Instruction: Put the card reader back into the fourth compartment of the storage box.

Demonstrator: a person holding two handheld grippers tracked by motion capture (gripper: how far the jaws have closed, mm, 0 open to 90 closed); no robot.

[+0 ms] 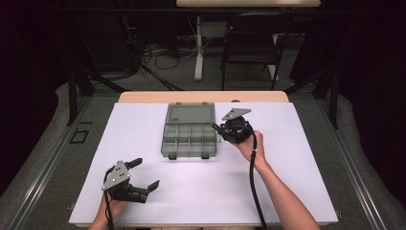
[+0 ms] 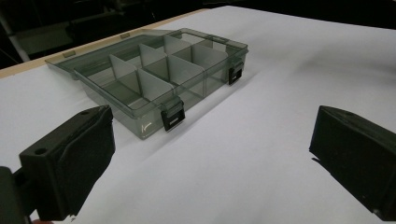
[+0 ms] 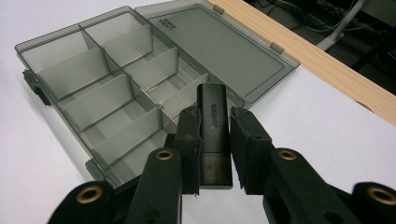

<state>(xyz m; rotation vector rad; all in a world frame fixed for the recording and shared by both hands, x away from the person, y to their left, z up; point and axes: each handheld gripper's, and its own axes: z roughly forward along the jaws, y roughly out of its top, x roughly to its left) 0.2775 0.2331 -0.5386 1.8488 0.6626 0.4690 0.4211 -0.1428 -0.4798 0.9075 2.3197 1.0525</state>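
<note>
A smoky clear compartment box (image 1: 189,139) lies open in the middle of the white table, its lid (image 1: 190,114) flat behind it. My right gripper (image 1: 219,128) hovers at the box's right side, shut on a small black stick-shaped device (image 3: 214,128). That device points out over the box's near compartments (image 3: 140,126). My left gripper (image 1: 146,173) rests near the front left of the table, open and with nothing between its fingers (image 2: 70,158). From there the box (image 2: 159,79) lies ahead with its two black latches toward me.
The white sheet (image 1: 287,191) covers the table; a wooden edge (image 1: 201,97) shows at the back. Beyond stand a black chair (image 1: 251,45) and a white table leg (image 1: 198,48). Cables trail from both grippers.
</note>
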